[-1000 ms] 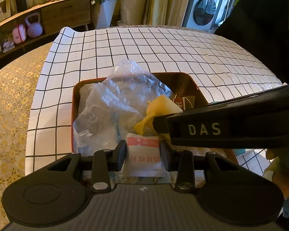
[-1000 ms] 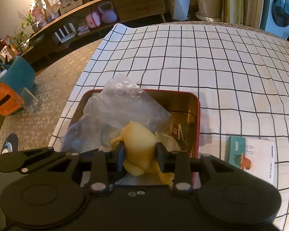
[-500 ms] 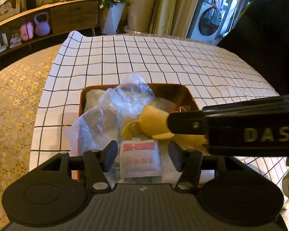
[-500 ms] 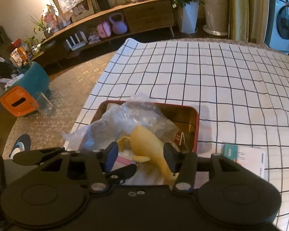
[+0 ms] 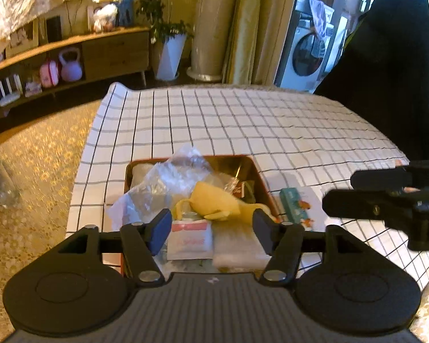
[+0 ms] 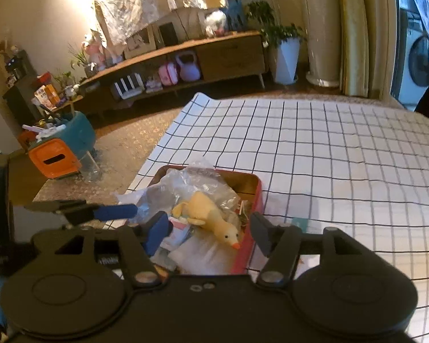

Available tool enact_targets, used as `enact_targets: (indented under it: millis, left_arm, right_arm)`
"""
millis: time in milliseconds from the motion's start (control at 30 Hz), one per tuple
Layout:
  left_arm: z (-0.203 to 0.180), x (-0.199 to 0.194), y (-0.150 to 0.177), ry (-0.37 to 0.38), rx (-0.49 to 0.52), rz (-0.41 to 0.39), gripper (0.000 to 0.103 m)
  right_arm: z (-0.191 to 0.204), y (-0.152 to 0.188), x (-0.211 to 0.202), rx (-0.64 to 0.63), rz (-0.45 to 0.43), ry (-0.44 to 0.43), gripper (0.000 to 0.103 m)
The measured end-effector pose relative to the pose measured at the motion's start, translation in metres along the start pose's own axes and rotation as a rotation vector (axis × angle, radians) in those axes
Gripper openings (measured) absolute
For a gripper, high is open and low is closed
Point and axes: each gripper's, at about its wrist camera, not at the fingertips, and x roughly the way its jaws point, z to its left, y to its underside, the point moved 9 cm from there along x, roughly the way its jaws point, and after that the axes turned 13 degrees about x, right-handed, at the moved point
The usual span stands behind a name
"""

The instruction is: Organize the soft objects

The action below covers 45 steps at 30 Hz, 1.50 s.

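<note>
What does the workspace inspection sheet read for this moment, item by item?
Surface: grid-checked tablecloth over the table.
Job's things: yellow plush duck lying in the red tray, on crumpled clear plastic bag; white sachet and white pad at the near end.
Clutter: teal-and-white booklet right of the tray.
Grippers: left gripper open, empty; right gripper open, empty.
Cables: nothing seen.
Surroundings: wooden sideboard, washing machine.

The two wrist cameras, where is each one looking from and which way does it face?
Left wrist: sits behind the open left gripper, facing the red tray on the checked table; the right gripper shows at right.
Right wrist: behind the open right gripper, facing the same tray; left gripper fingers show at left.
Both share the yellow duck toy.
</note>
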Motion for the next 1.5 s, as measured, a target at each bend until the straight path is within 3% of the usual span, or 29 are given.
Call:
enact_targets:
  millis: [467, 567, 667, 733, 900, 1033, 1500]
  left_arm:
    - [-0.048, -0.057, -0.01, 0.014, 0.04, -0.115, 0.064]
    - [-0.058, -0.068, -0.01, 0.011, 0.051, -0.14, 0.065]
    - [-0.066, -0.076, -0.009, 0.015, 0.056, -0.155, 0.073]
    - [-0.071, -0.081, -0.007, 0.017, 0.053, -0.17, 0.073]
    - [-0.078, -0.09, -0.003, 0.005, 0.047, -0.19, 0.074]
    - [-0.085, -0.095, -0.001, 0.011, 0.048, -0.204, 0.082]
    - [-0.119, -0.101, 0.015, 0.043, 0.066, -0.216, 0.085]
  right_arm:
    - [-0.01, 0.028, -0.069, -0.116, -0.13, -0.041, 0.064]
    - [-0.015, 0.034, -0.083, -0.148, -0.171, -0.024, 0.069]
    - [-0.022, 0.04, -0.093, -0.148, -0.193, -0.027, 0.07]
    - [-0.026, 0.043, -0.1, -0.145, -0.213, -0.025, 0.073]
    - [-0.033, 0.048, -0.113, -0.139, -0.263, -0.034, 0.077]
    - [-0.035, 0.054, -0.125, -0.169, -0.309, -0.024, 0.08]
    - [-0.039, 0.079, -0.152, -0.165, -0.401, -0.007, 0.091]
